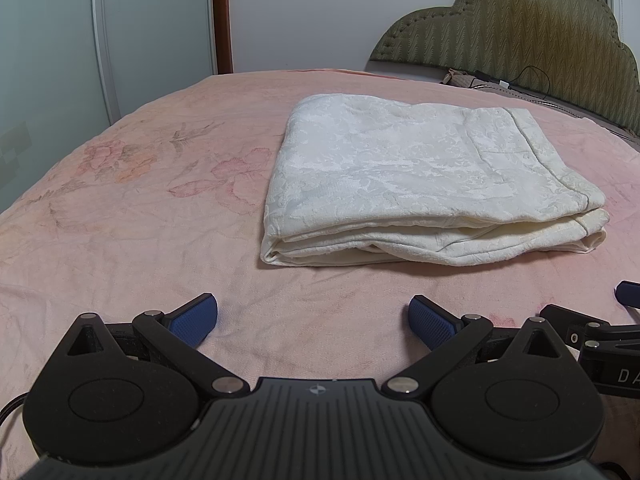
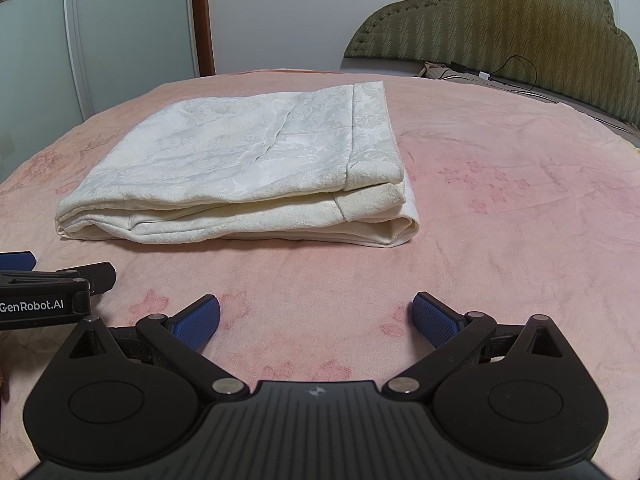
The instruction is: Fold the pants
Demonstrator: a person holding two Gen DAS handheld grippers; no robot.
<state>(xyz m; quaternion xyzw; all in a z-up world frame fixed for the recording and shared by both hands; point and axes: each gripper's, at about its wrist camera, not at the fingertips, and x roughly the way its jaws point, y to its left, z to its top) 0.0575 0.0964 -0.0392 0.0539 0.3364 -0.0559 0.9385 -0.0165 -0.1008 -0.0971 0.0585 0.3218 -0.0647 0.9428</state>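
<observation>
Pants look already folded into a neat stack mid-bed. Both tongs, left and right, gape wide and empty, short of it. I'd just back off without snagging that near edge.

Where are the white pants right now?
The white pants lie folded on the pink bedspread, ahead of both open grippers and untouched: right of centre in the left wrist view, left of centre in the right.

One folded pants, two grippers, left gripper, right gripper, one bed, one headboard
</observation>
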